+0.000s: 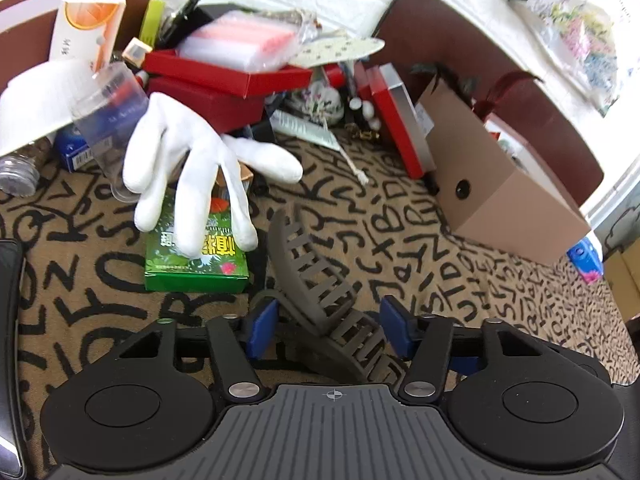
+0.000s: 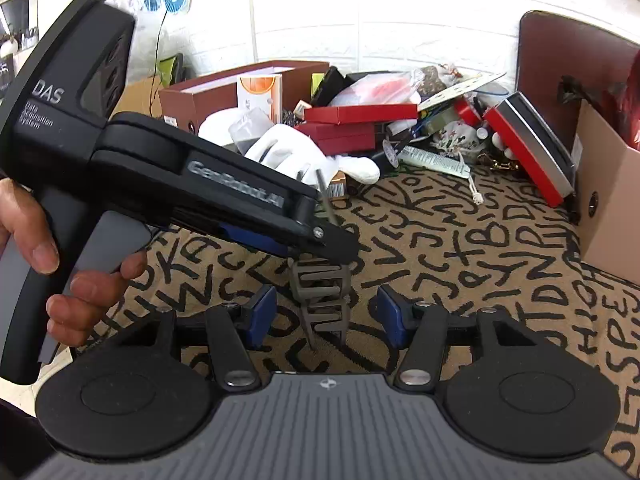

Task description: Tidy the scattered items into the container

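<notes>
Clutter counts out as one grey hair claw clip (image 1: 320, 296), one white glove (image 1: 188, 160), one green box (image 1: 196, 256) and two cardboard boxes. The clip stands on the lettered cloth (image 1: 400, 220), between the half-open left gripper (image 1: 328, 330); pad contact is unclear. The right gripper (image 2: 326, 316) gapes around its lower teeth, not touching.

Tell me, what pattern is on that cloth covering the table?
Tan tablecloth scrawled all over with black hand-drawn letters; the left wrist view shows it best.
</notes>
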A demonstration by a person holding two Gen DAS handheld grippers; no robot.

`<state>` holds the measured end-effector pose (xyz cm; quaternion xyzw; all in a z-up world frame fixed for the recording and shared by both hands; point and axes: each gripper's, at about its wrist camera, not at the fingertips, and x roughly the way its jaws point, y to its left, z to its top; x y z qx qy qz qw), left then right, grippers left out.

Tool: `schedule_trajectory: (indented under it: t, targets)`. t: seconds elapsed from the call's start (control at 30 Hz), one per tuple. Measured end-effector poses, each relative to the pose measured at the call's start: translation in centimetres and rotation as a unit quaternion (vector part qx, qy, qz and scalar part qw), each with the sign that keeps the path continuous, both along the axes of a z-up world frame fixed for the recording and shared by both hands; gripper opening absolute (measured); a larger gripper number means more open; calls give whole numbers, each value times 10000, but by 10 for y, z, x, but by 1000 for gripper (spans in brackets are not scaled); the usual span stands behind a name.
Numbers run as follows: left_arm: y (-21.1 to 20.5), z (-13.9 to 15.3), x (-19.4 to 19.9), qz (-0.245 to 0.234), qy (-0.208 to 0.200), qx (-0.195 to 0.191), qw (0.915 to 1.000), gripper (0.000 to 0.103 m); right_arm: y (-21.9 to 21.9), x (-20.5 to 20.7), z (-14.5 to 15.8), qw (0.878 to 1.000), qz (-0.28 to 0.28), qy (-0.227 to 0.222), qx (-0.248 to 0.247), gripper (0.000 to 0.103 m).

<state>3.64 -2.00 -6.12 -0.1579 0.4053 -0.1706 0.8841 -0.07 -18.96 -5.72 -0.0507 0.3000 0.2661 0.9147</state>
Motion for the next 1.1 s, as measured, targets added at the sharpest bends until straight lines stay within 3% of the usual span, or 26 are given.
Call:
schedule_trajectory:
  t: [0.13,0.23,0.27,0.3,0.4,0.47,0.6,0.8,1.1]
  targets:
    - [-1,-2,6,125,83,66,9999,63,7,4,-4,9998,149,123,-11,45]
    - [-5,-3,8,166,27,285,9995,64,10,5,-4,9998,173,122,-24,45]
    - [-6,-4,9,109,52,266,9996,59,10,6,-5,9998,151,141,7,45]
    - [-6,-5,10,67,64,219,9997,46,10,8,-5,9998,116,161,34,45]
    - [-6,-5,10,60,61,219,9997,46,12,12,-6,9998,-5,192,34,45]
    - [-6,-5,11,45,55,236,9997,52,12,14,-8,9996,-51,262,33,45]
    - [-8,-3,9,-11,47,276,9996,45,11,11,-10,9994,-86,334,88,39]
    - [-25,13,3,-235,-211,168,9994,45,-4,-2,6,9994,-309,98,114,39]
    - [-81,70,17,-753,-1037,-150,9916,45,-55,-6,57,9927,-927,-759,161,39]
